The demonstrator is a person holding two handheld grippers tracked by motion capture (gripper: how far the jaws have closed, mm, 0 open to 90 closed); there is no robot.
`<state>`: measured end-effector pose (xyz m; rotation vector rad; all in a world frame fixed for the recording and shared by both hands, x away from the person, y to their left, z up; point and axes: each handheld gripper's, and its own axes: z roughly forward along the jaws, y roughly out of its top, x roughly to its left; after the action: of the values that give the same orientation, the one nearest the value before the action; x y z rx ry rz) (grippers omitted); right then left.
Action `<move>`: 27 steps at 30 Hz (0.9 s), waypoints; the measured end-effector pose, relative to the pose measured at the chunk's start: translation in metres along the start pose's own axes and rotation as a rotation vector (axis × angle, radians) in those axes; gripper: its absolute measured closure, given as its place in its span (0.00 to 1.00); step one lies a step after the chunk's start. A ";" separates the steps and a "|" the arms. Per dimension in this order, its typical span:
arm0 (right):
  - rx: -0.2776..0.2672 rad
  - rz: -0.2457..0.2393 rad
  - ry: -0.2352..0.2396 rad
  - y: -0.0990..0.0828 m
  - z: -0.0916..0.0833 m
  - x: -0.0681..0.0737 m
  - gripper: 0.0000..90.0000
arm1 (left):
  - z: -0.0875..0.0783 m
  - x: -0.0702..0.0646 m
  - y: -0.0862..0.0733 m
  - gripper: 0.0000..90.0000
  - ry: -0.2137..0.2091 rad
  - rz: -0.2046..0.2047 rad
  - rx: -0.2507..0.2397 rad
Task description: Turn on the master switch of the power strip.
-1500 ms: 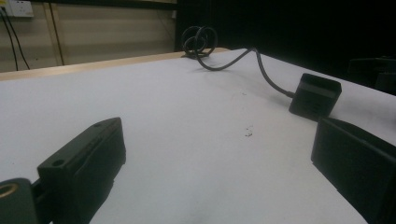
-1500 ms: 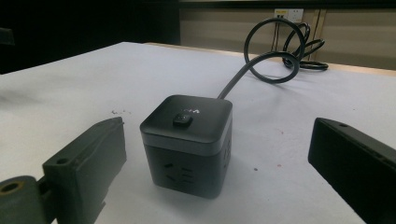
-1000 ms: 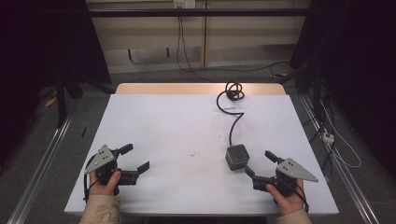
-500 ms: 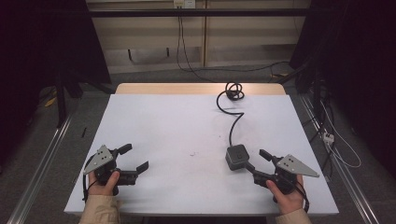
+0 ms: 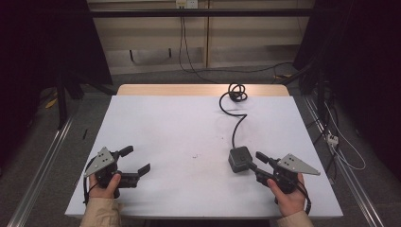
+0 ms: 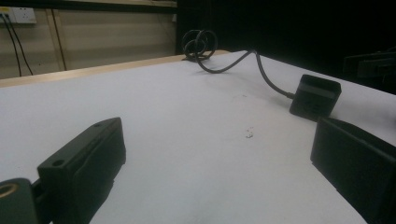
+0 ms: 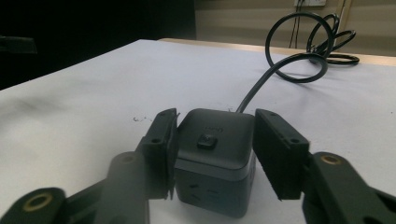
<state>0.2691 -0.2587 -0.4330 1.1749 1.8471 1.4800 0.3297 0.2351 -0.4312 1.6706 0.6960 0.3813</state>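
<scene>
Dark grey cube-shaped power socket [image 5: 239, 159] with a black cable [image 5: 235, 124] sits on the white table [image 5: 179, 127], near right. The right gripper [image 7: 215, 149] has just been closing around it; its jaws flank the cube, contact uncertain. The left gripper [image 5: 135, 161], near left, stands wide open, holding nothing.

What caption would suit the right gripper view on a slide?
The right gripper, its jaws just closing, straddles a dark cube-shaped power block whose black cable loops away over the white table.
</scene>
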 end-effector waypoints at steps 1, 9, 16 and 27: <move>0.004 0.000 0.006 0.001 0.001 0.001 0.61 | 0.000 0.000 0.000 0.03 0.001 -0.001 -0.002; 0.016 0.004 0.021 0.004 0.004 0.001 0.74 | -0.001 0.000 0.000 0.03 0.002 0.002 0.000; 0.018 0.021 0.045 0.007 0.009 0.000 0.83 | -0.002 -0.001 -0.001 0.03 0.003 0.008 0.007; 0.023 0.027 0.052 0.009 0.014 -0.002 0.91 | -0.002 -0.001 -0.001 0.03 -0.009 0.001 0.003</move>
<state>0.2843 -0.2525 -0.4291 1.1875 1.8948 1.5218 0.3275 0.2366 -0.4313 1.6743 0.6888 0.3733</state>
